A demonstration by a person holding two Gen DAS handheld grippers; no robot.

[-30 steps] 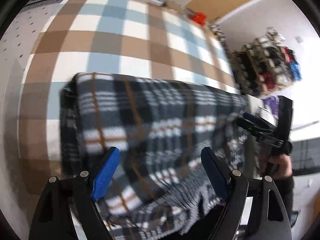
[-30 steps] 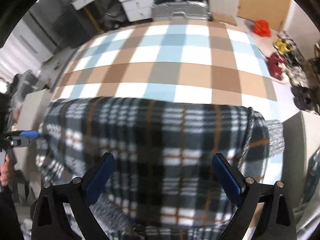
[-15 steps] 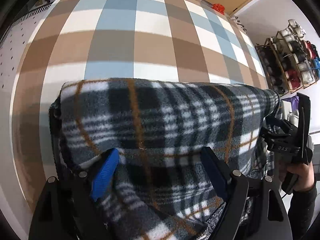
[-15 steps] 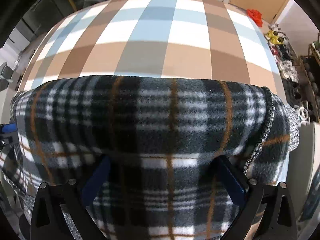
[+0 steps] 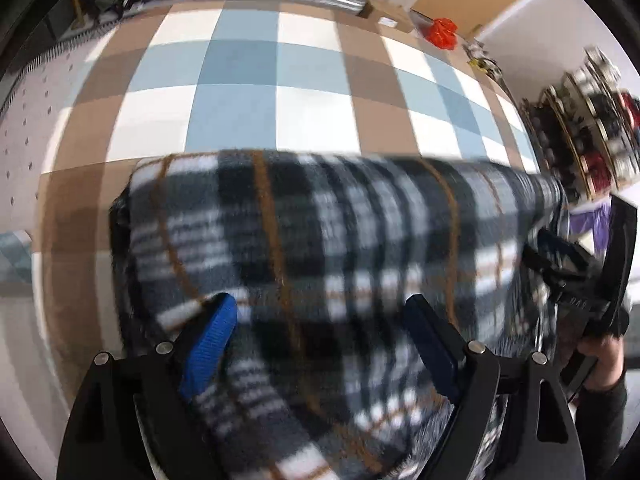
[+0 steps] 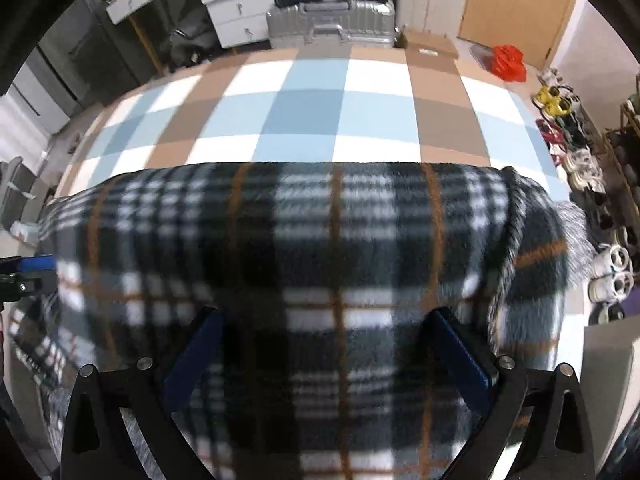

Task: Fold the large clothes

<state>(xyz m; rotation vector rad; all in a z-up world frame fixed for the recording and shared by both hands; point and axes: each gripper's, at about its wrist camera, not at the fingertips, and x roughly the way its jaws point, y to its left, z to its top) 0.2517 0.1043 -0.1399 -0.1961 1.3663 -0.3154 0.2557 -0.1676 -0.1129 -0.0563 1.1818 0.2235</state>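
A black, white and grey plaid fleece garment [image 5: 320, 240] with orange lines lies folded across the near edge of the checked table [image 5: 240, 72]. It fills the lower half of the right wrist view [image 6: 320, 264] too. My left gripper [image 5: 320, 332] is open, its blue pads spread over the garment's left part. My right gripper [image 6: 328, 344] is open over the right part, near a corded hem [image 6: 508, 248]. The right gripper also shows at the right of the left wrist view [image 5: 576, 276], the left gripper's blue fingertip [image 6: 34, 264] at the left of the right view.
The table's blue, tan and white check cloth [image 6: 320, 108] stretches beyond the garment. Behind it stand a silver suitcase [image 6: 332, 24] and white drawers [image 6: 228, 4]. A shoe rack [image 5: 592, 128] and shoes [image 6: 612, 268] line the right side. A red bag [image 6: 508, 62] lies on the floor.
Both grippers have pulled back and risen from the garment, so more of the checked table shows beyond it. The garment stays folded on the near edge.
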